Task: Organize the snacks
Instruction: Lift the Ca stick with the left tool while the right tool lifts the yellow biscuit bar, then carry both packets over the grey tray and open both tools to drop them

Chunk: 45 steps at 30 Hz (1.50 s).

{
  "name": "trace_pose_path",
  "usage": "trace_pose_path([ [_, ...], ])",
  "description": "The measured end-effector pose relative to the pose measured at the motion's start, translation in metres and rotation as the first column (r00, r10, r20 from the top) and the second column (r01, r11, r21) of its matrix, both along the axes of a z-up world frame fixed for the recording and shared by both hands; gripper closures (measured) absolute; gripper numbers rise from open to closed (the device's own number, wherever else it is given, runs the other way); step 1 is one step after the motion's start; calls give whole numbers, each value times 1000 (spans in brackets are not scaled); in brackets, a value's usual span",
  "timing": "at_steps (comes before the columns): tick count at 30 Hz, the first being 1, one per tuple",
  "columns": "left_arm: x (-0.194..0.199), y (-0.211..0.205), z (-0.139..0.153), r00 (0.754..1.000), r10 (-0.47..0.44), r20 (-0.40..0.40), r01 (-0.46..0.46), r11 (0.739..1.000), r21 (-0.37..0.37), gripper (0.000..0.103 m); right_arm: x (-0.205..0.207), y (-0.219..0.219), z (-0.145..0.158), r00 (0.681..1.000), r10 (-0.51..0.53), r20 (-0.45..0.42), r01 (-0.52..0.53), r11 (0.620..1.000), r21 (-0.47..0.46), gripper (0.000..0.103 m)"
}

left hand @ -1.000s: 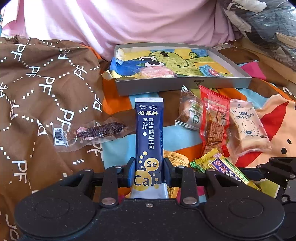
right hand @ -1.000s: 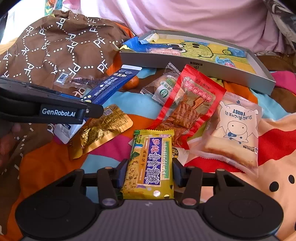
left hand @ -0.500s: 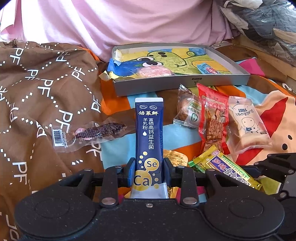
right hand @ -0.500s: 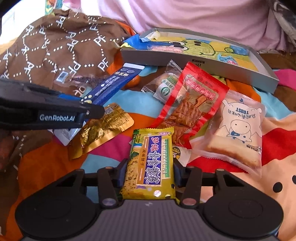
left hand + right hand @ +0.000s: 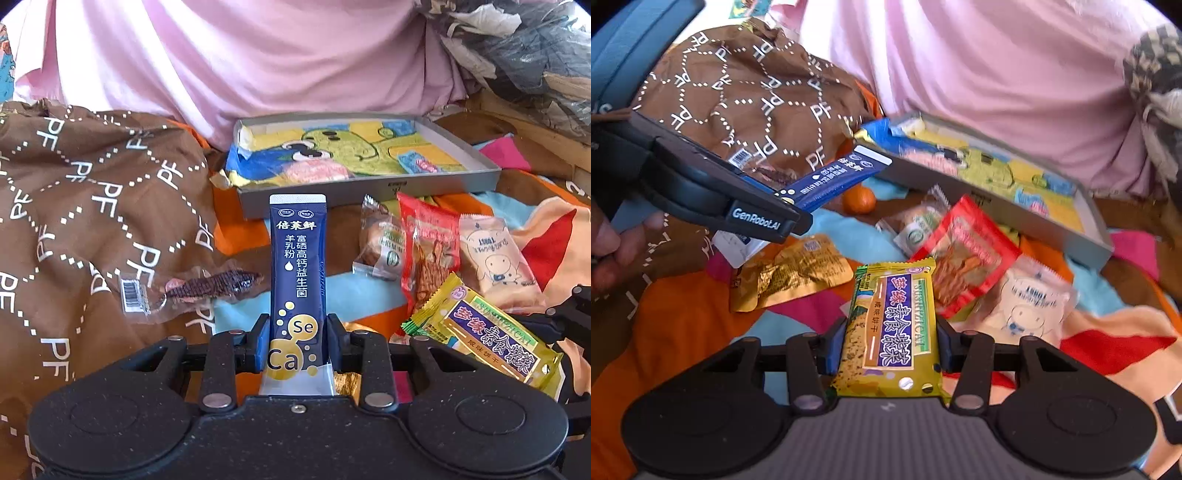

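the left gripper [image 5: 297,345] is clamped on a navy milk powder stick [image 5: 297,266] that juts straight ahead toward the grey tray [image 5: 369,194]. the right gripper [image 5: 889,343] pinches a yellow-green biscuit packet [image 5: 892,325], with a red snack pack [image 5: 964,254] and toast packet [image 5: 1030,302] ahead to its right and a gold pouch [image 5: 794,271] ahead-left.

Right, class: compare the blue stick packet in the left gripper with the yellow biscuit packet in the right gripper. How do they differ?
The blue stick packet is long and narrow; the yellow biscuit packet is wider and squatter. The stick is dark blue with white ends; the biscuit packet is yellow-green with a purple band. Shared: each is clamped by its lower part, the stick in the left gripper, the biscuits in the right gripper.
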<state>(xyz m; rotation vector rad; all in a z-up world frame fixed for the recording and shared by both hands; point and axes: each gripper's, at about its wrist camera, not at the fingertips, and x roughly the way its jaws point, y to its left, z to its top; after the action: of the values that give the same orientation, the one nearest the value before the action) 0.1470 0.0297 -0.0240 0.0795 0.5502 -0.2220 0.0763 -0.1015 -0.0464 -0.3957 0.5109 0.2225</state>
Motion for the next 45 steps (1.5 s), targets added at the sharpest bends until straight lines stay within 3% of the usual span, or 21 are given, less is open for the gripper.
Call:
trace_pose_path([
  [7, -1, -1, 15, 997, 47, 55, -47, 999, -9, 70, 0, -4, 13, 997, 27, 75, -26, 1000, -7, 51],
  [11, 9, -8, 30, 995, 59, 82, -58, 998, -7, 70, 9, -10, 28, 985, 52, 163, -46, 998, -40, 51],
  [20, 77, -35, 72, 989, 98, 112, -93, 994, -51, 70, 88, -53, 71, 969, 0, 249, 3, 1000, -11, 51],
  [24, 109, -51, 84, 988, 102, 115, -99, 994, -37, 70, 127, -74, 86, 967, -61, 249, 48, 997, 58, 51],
  [32, 173, -80, 83, 992, 101, 75, -102, 995, 3, 70, 189, -94, 83, 966, -94, 242, 75, 993, 86, 51],
  [45, 223, -99, 67, 994, 107, -28, -107, 994, -11, 70, 225, -122, 62, 978, -157, 141, 136, 979, 151, 51],
])
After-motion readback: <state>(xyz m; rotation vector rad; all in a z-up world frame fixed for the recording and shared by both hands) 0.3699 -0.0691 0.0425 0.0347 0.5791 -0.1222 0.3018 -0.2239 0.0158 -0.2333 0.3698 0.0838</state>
